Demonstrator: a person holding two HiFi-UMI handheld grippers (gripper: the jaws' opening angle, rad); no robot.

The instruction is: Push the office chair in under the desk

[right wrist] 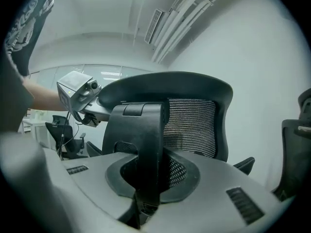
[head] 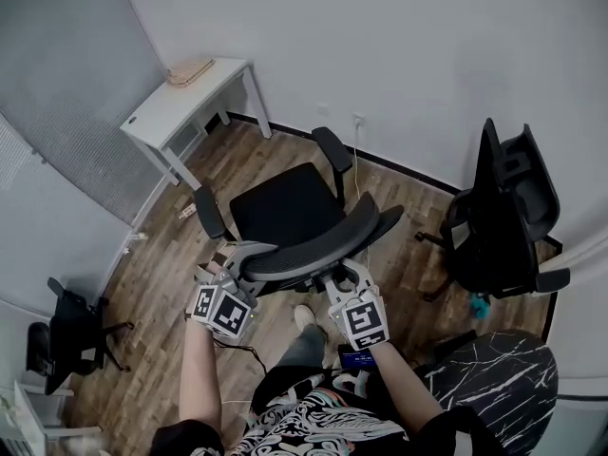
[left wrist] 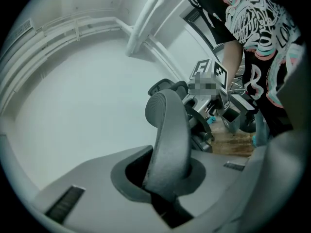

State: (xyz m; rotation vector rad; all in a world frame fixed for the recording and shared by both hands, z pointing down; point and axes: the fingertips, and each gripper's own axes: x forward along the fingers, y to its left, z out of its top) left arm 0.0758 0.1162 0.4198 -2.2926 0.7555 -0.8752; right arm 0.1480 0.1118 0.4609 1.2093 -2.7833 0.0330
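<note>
The office chair (head: 285, 207) stands in the middle of the wooden floor (head: 161, 283), its seat facing the far left corner where the white worktop (head: 180, 98) stands well apart from it. The left hand-held gripper (head: 233, 266) is pinching the grey rim of the backrest (left wrist: 167, 130) at its left end. The right hand-held gripper (head: 344, 278) is clamped on a black part of the backrest's near side, right of centre. The step in hand looks like the start of the push. With both grips set, the push should probably go through both arms evenly, so the castors roll straight and the chair does not swivel on its column. Aim the seat at the open gap between the worktop's legs, steering to the far left early. Hold the clamps firm, since a slipping rim would tilt the back instead of rolling the base. The second chair (head: 503, 217) at the right is clear of that path.
</note>
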